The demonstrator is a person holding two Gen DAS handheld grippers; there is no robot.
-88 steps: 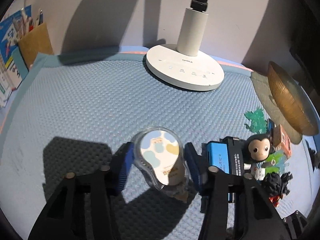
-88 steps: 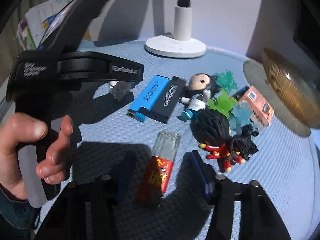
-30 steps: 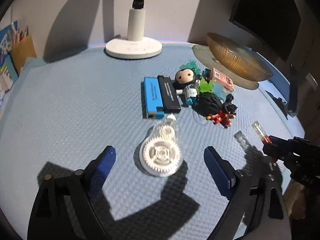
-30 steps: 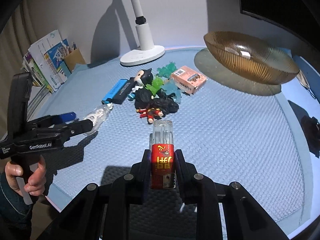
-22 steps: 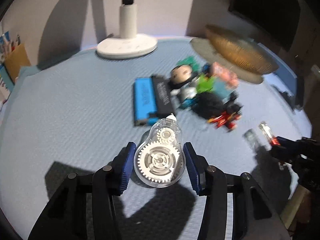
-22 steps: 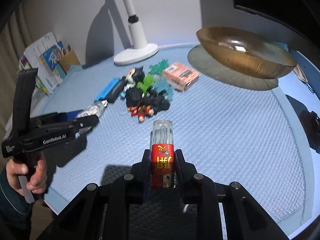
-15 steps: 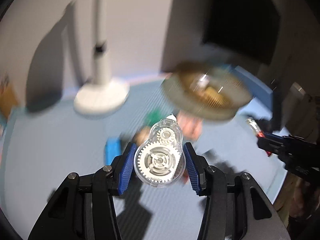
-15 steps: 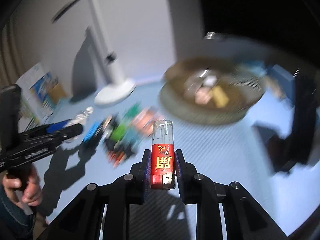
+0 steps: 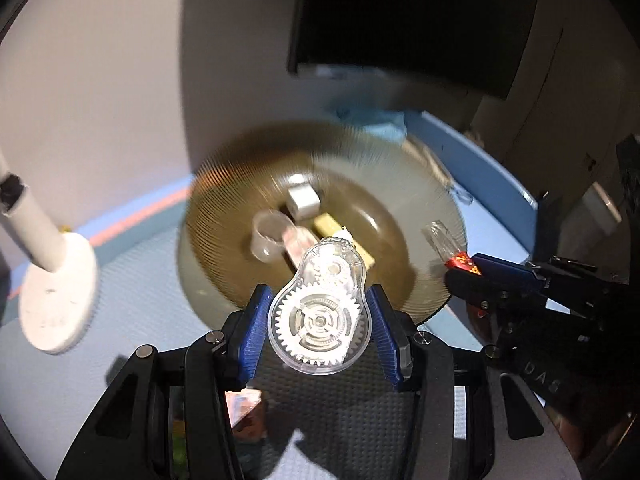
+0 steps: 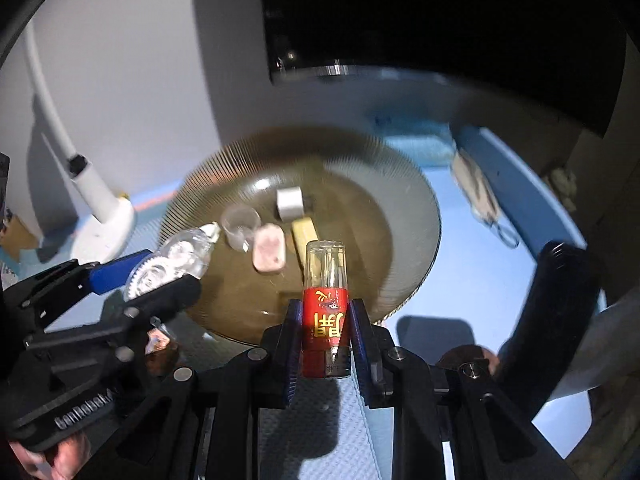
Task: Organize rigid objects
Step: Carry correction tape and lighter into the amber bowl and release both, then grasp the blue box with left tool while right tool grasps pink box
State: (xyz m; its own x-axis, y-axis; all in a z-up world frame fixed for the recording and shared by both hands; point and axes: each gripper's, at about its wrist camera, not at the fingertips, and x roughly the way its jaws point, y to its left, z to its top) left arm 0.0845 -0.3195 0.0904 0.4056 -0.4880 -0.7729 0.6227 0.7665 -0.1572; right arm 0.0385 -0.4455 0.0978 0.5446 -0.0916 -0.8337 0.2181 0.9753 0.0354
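At the far left stands a white lamp (image 9: 56, 292), its base on the blue mat (image 9: 132, 280) and its arm rising along the wall.

Next comes the left gripper (image 9: 318, 330). Its 2 blue pads (image 9: 252, 336) are clenched on a clear tape dispenser (image 9: 320, 312), 1 pad on each flat side. The white gears inside it face the camera, and its narrow tip points forward, toward the bowl. In the right wrist view the same dispenser (image 10: 176, 260) hangs at the left rim of the bowl, above the mat.

In the middle is the brown ribbed bowl (image 9: 224, 200), a little blurred. 4 things lie in it: a clear cup (image 9: 268, 236) at the left, a pink piece (image 10: 270, 248) just beside it, a white block (image 10: 289, 203) farther back, and a yellow block (image 10: 304, 232) to the right of the pink piece. The cup and the pink piece seem to touch, but I cannot tell for sure.

Then the right gripper (image 10: 326, 340). It grasps a lighter (image 10: 326, 308) upright between its pads, which press on the red label; the clear top stands free above them, over the near part of the bowl. In the left wrist view the lighter (image 9: 450, 250) is at the right rim of the bowl.

At the far right the mat ends, and a dark screen (image 10: 440, 12) fills the wall behind.
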